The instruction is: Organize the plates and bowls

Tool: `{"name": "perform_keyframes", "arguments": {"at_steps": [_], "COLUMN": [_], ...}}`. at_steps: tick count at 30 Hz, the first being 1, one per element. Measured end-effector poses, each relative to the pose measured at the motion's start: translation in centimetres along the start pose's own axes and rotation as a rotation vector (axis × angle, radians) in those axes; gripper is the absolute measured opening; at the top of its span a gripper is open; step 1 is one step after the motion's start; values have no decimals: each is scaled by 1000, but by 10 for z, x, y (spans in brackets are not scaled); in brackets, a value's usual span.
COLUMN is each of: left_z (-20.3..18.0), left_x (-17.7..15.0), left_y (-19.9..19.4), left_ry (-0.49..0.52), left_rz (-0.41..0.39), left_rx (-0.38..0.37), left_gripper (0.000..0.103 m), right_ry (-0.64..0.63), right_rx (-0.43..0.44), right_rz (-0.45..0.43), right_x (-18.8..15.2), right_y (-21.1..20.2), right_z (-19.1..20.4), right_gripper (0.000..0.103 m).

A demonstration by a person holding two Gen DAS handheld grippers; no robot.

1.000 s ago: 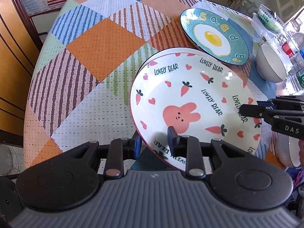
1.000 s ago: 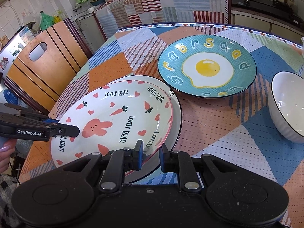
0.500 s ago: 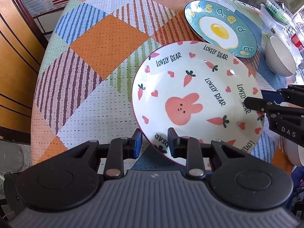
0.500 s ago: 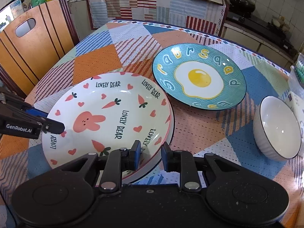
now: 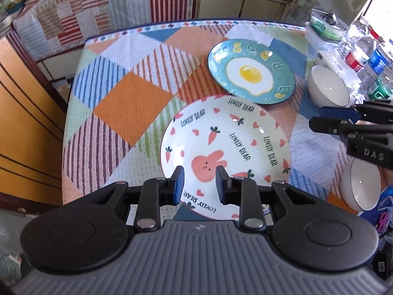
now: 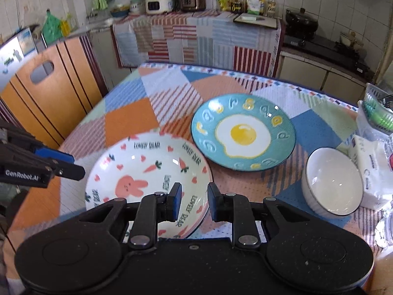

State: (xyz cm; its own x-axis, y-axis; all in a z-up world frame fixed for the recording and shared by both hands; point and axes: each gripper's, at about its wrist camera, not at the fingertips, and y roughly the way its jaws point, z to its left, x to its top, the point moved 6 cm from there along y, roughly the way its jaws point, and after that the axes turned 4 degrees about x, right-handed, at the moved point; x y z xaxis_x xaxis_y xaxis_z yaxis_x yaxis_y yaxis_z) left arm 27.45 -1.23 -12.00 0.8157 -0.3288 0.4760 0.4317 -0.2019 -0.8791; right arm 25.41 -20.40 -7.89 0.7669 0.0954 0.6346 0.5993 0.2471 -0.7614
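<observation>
The white rabbit plate point(image 5: 228, 147) marked "LOVELY BEAR" lies on the patchwork table; in the right wrist view point(image 6: 147, 179) a dark rim of another plate shows under its near edge. My left gripper point(image 5: 199, 184) is open above the plate's near edge and holds nothing. My right gripper point(image 6: 194, 202) is open above the plate's other edge and holds nothing. The teal fried-egg plate point(image 5: 250, 73) lies beyond it, also in the right wrist view point(image 6: 243, 132). A white bowl point(image 6: 331, 179) stands to the right, and a second bowl point(image 5: 361, 184) near the table edge.
Water bottles point(image 5: 368, 66) and a tissue pack point(image 6: 371, 164) crowd the right side of the table. A wooden chair point(image 6: 49, 93) stands at the left. The table's front edge point(image 5: 73, 196) is close below my left gripper. A kitchen counter point(image 6: 196, 29) is behind.
Both grippers let go of the rabbit plate, opened and rose back. The plate now lies flat on the plate below it.
</observation>
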Motion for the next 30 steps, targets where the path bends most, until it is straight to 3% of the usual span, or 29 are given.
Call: {"name": "perform_keyframes", "arguments": {"at_steps": [14,21,25,30], "left_z": [-26,-29,-25,-14], "left_x": [49,79,99,123], "left_y": [-19,0,27,66], "left_ry": [82,130,94,28], "left_rz": [-56,-74,-86,-102], "left_rx": [-11,8,-14,-35], "left_gripper": [33,42,53,54], "right_ry": [74,215,339,417], "right_rx": [4,33,67,54], "right_rz": [-62,-108,-101,-79], "right_x": [31,31,20,8], "right_y": [-49,-34,-6,34], "right_z": [-27,-56,-74,-93], "right_gripper": [68,74,74,74]}}
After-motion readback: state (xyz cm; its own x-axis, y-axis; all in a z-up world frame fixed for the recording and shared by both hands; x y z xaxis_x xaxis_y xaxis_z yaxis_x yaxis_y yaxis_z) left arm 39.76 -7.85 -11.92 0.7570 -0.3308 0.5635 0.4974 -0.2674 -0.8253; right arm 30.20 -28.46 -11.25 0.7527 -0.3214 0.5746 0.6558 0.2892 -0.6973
